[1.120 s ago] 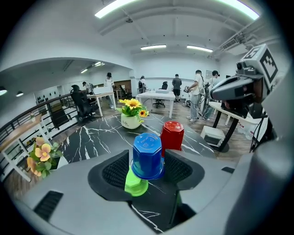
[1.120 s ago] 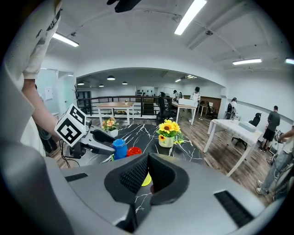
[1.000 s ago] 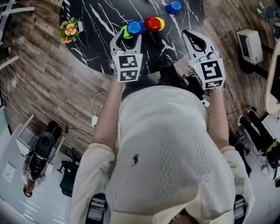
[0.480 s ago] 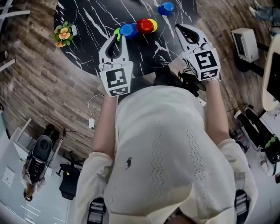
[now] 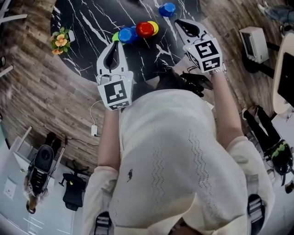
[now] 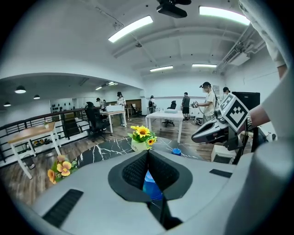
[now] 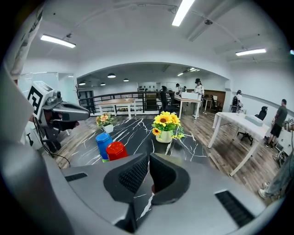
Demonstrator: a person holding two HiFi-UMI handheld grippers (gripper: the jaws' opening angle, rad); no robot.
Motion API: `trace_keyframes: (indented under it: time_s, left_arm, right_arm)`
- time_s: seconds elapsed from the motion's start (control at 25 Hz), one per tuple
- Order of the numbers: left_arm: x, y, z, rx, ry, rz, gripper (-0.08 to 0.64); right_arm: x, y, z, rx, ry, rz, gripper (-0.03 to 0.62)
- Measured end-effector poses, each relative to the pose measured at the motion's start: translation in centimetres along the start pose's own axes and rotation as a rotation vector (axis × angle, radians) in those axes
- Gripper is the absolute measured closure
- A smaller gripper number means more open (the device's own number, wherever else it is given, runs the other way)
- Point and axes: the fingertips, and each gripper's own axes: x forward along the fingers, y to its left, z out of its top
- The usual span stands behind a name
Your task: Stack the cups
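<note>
On the black marble table [image 5: 92, 18] a blue cup [image 5: 126, 35] sits upside down over a green cup [image 5: 115, 36]. To its right is a red cup [image 5: 145, 29], with a yellow cup [image 5: 154, 27] showing behind it. A second blue cup [image 5: 167, 9] stands alone farther back. My left gripper [image 5: 115, 42] hangs just in front of the blue-on-green pair; its jaws have just been closing and are now shut with nothing between them. The blue cup [image 6: 150, 186] shows beyond them. My right gripper [image 5: 176, 21] is shut and empty, between the red cup [image 7: 116, 150] and the lone blue cup.
A sunflower vase [image 7: 165, 128] stands at the table's middle and a small flower pot [image 5: 59, 40] near its left edge. Beyond the table are wooden floor, office desks, chairs and several people. The table's curved near edge lies under both grippers.
The left gripper let go of the blue cup, drew back up toward the person and closed. The right gripper moved forward over the table toward the lone blue cup.
</note>
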Motion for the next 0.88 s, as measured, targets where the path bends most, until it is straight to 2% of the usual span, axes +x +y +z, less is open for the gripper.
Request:
trace_keyframes:
  time_s: [0.4,0.52,0.64,0.88]
  left_arm:
    - [-0.2,-0.3,1.1,-0.016,-0.013,0.039,0.537]
    - [-0.1,-0.1,0.9,-0.021,-0.007,0.057,0.538]
    - [-0.1,0.1,0.3,-0.035,0.012,0.079,0.538]
    - [0.4,0.8,-0.4,-0.063,0.039,0.115,0.537]
  right_arm:
    - [4.2,-2.3,-3.3,-0.036,0.118,0.04,0.488]
    - [5.5,-3.0,-5.0,-0.044,0.194,0.052,0.434]
    - [6.7,-3.8,-5.6,-0.04,0.215,0.046,0.396]
    - [9.5,-5.8,-5.8,-0.052,0.243,0.032,0.379]
